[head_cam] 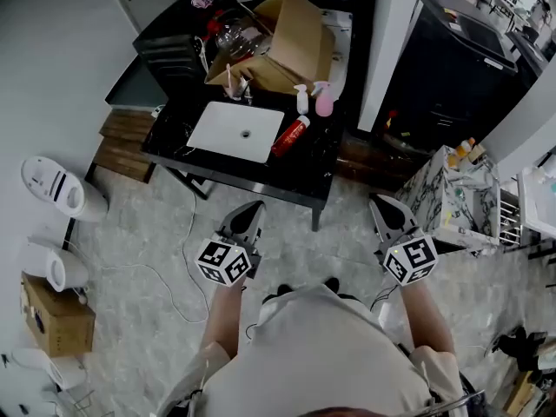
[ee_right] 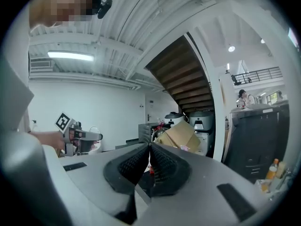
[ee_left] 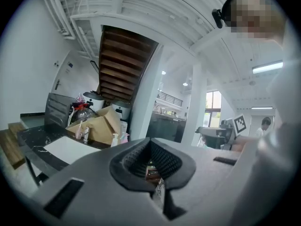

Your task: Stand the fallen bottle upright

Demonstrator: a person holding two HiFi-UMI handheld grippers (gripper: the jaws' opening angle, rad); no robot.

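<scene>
The fallen red bottle [head_cam: 290,136] lies on its side on the black table [head_cam: 295,174], just right of a white rectangular basin [head_cam: 236,131]. Behind it stand a white spray bottle [head_cam: 301,99] and a pink bottle [head_cam: 324,99]. My left gripper [head_cam: 254,205] and right gripper [head_cam: 380,201] hover over the floor in front of the table, well short of the bottle. Both are shut and hold nothing. In the left gripper view the shut left gripper [ee_left: 150,141] faces the table [ee_left: 35,139]. A sliver of red shows below the shut right gripper [ee_right: 150,147].
An open cardboard box [head_cam: 282,46] sits at the table's back. A black cabinet [head_cam: 460,68] and a marbled box [head_cam: 452,200] stand to the right. White appliances [head_cam: 54,188], a small carton [head_cam: 56,320] and a cable [head_cam: 174,278] lie on the floor at left.
</scene>
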